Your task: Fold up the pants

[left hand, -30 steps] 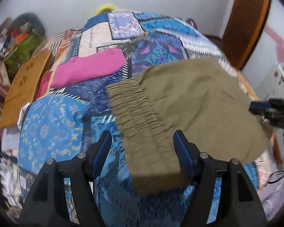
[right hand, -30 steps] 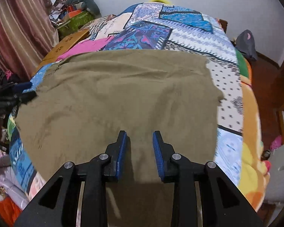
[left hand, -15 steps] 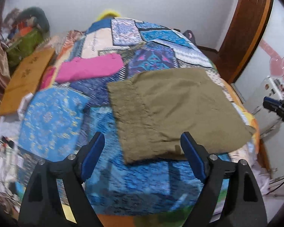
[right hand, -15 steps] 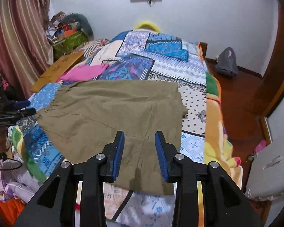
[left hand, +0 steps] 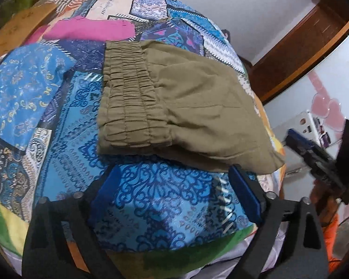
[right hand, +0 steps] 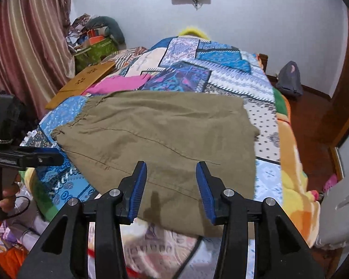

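Olive-green pants [left hand: 193, 107] lie folded flat on the patchwork bed cover [left hand: 23, 88], elastic waistband to the left in the left wrist view. They also show in the right wrist view [right hand: 165, 137], near the bed's front edge. My left gripper [left hand: 174, 197] is open and empty, just short of the pants' near edge. My right gripper [right hand: 172, 186] is open and empty, its fingertips over the pants' near part without gripping cloth. The right gripper also shows at the right of the left wrist view [left hand: 318, 158].
A folded pink garment [left hand: 90, 29] lies beyond the pants. A brown cardboard piece [right hand: 81, 83] sits at the bed's left, with clutter and a curtain [right hand: 28, 41] behind. A dark bag [right hand: 288, 79] lies on the floor by the right wall.
Both grippers have let go of the pants and pulled back. The right jaws have opened wider. The left gripper has dropped low toward the bed in front of the waistband.
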Demonstrator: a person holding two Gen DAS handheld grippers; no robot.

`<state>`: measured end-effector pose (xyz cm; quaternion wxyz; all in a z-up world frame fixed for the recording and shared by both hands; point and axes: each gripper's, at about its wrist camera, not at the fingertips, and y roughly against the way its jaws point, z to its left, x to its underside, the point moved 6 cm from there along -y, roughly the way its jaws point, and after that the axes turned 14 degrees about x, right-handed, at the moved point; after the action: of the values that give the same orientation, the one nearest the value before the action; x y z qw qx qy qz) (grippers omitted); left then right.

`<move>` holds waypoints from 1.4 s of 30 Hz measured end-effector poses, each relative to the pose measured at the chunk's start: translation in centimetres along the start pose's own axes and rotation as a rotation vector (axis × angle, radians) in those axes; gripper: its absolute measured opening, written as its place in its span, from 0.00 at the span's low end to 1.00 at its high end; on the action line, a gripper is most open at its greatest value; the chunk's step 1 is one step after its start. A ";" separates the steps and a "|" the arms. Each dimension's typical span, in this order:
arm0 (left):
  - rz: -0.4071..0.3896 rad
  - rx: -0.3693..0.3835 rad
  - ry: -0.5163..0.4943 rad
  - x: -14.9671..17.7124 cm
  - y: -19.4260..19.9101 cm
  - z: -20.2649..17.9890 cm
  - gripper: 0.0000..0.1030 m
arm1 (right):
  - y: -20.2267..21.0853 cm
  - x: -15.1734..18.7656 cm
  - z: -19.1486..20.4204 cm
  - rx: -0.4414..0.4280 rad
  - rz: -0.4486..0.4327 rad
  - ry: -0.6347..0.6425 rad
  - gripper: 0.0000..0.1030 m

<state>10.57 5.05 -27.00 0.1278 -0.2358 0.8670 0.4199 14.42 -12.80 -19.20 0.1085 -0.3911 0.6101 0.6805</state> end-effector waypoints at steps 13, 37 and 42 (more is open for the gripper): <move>-0.046 0.038 0.105 -3.1 -2.0 1.2 0.98 | -4.4 1.2 1.1 -0.066 0.091 -0.009 0.39; -0.289 -0.340 -0.348 -7.1 3.3 -5.6 0.28 | -5.3 -3.6 5.7 -0.134 0.067 0.022 0.40; -0.316 -0.345 -0.392 -7.4 4.3 -6.6 0.27 | -6.5 -2.9 9.1 -0.184 0.111 0.088 0.40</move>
<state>14.54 4.39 -16.94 0.3142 -0.3005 0.6943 0.5735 16.75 -2.05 -22.55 0.0073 -0.3945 0.5698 0.7208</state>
